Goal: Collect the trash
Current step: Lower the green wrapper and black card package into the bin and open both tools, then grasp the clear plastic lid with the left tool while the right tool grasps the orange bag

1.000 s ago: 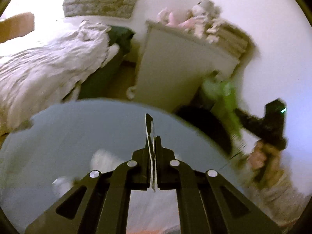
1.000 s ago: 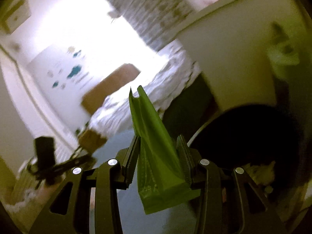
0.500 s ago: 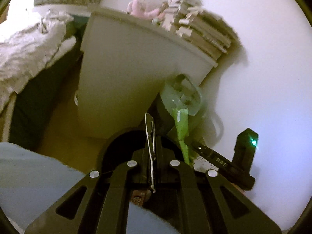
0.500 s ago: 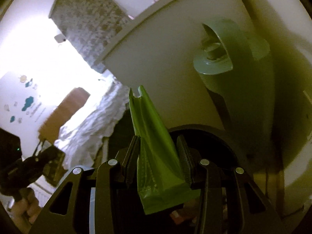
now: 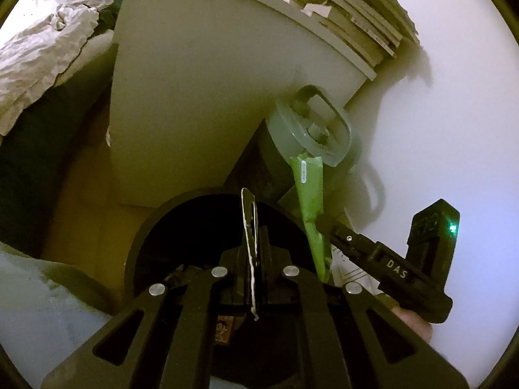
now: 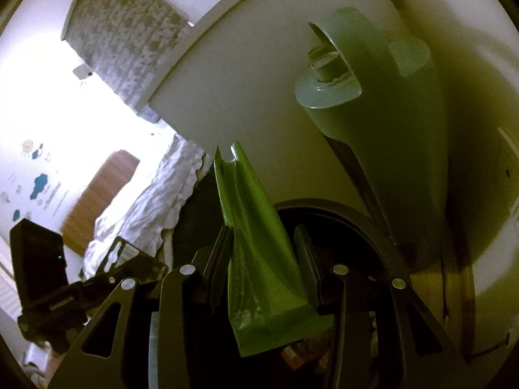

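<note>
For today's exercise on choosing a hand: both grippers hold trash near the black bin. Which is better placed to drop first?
Left, marginally. The left gripper holds its thin flat scrap over the black bin; the green wrapper looks nearer the rim.

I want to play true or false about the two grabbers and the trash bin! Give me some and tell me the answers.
1. The right tool holds a green wrapper. True.
2. The left tool is empty. False: it pinches a thin flat wrapper, seen edge-on.
3. Both tools are above the black bin. True.
4. The green wrapper is already lying in the bin. False: it is clamped in the right tool.
5. The bin stands beside a white cabinet. True.
</note>
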A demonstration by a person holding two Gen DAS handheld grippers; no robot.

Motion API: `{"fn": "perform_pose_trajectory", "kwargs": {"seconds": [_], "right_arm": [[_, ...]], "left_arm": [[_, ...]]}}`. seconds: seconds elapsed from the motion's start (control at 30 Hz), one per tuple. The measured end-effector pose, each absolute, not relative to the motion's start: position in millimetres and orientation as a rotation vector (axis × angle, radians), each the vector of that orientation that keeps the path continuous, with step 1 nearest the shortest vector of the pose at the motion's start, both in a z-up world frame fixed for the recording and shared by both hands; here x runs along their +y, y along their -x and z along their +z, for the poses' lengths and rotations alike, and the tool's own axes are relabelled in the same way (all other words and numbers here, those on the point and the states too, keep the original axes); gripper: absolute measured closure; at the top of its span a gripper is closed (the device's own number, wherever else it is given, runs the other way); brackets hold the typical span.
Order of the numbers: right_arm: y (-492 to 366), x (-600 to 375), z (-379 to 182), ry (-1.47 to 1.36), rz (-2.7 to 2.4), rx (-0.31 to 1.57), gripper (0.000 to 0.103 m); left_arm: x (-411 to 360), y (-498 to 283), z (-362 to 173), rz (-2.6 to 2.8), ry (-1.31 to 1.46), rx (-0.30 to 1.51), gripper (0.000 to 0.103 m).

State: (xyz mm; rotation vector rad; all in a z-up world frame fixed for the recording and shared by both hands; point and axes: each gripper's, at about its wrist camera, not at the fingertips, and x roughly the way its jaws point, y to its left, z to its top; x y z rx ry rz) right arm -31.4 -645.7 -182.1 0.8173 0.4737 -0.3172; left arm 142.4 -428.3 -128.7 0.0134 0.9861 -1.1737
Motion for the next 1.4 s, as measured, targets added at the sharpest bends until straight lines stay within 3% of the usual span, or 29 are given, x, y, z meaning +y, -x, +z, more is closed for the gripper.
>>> {"fn": "perform_pose_trajectory", "kwargs": {"seconds": [0.33,0.5,0.57,0.6,0.67,0.77,1.0,1.23,1.4], "right_arm": [[24.5,-648.9,-177.8,-0.825,-0.328,0.482,0.063],[24.3,-648.2,-177.7,-0.833,-0.339,0.482,0.05],[23.3,-648.4,-178.1,-0.833,-0.344,0.483,0.046],[23.1,-647.9,-178.1,-0.834,-0.344,0.483,0.046],[22.2,-648.2,-178.7,-0.832,-0.344,0.485,0.041],[24.3,-646.1,-177.9,-0.823,-0.359,0.466,0.031],[25.2,-639.7,-184.9,-0.824,-0.359,0.468,0.029],[22.9,-609.5,-184.7,-0.742,-0.292,0.519,0.027],[31.2,-560.9,-174.8,-0.654,-0.14,0.562,0.027]], "left_arm": [[-443.6,-143.7,-135.9,-1.173,-0.032,1.002,0.096],[-446.2,-147.5,-140.0,-1.127,-0.047,1.027,0.091],[-444.7,-149.1,-140.6,-1.116,-0.045,1.035,0.068],[-443.5,-149.2,-139.5,-1.106,-0.046,1.029,0.044],[-437.9,-146.8,-133.1,-1.083,-0.05,0.985,0.023],[-431.1,-143.7,-124.6,-1.087,-0.049,0.967,0.022],[-385.1,-131.7,-95.1,-1.061,-0.017,0.943,0.016],[-254.1,-119.2,-72.3,-0.884,-0.072,0.862,0.008],[-150.4,-133.1,-94.5,-0.637,-0.145,0.901,0.007]]}}
